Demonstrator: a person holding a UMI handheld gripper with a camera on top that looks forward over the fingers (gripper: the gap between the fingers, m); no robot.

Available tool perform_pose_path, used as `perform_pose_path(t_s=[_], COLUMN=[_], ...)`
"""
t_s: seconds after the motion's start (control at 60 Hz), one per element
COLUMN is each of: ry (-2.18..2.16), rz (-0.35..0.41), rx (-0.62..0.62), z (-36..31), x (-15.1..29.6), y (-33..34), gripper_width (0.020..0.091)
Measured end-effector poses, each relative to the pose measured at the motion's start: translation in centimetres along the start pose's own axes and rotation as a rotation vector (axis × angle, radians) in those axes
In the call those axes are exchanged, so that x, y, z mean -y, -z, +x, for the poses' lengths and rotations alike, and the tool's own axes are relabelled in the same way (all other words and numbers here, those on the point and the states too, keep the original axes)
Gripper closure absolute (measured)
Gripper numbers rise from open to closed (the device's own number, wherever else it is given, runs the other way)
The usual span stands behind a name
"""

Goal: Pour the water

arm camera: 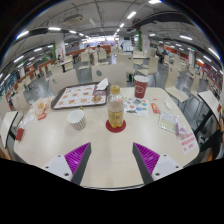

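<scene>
A large hall with ceiling lights lies behind a round white table (110,150). In the gripper view, the gripper (110,160) is released: its two fingers with magenta pads (77,155) stand wide apart and hold nothing. Beyond the fingers, a bottle with orange liquid (116,110) stands upright on a red coaster (117,127). A white paper cup (76,120) stands near it, and a red cup (140,89) farther back beside a tray (80,97).

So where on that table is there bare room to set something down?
The widest bare patch lies just ahead of the open gripper, before the white cup and bottle. It is crowded beyond them: tray, red cup, and papers beside the bottle.
</scene>
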State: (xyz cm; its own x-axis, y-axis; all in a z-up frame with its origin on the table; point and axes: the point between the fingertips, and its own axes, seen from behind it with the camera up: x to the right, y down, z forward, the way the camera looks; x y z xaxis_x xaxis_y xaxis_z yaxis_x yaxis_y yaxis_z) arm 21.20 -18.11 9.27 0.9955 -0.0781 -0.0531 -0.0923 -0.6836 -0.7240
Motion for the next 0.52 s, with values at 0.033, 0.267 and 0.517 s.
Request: perform_pose_path(t_s=[0.033,0.267,0.517], ry=[-0.002,0.021,0.061], rz=[-0.014,-0.009,0.04], rx=[0.0,-0.01,-0.014], z=[-0.3,-0.8,-0.6], x=[-0.7,-1.8,0.0], y=[1.0,4.1,4.7], gripper_width=[0.0255,0.0256,0.0254])
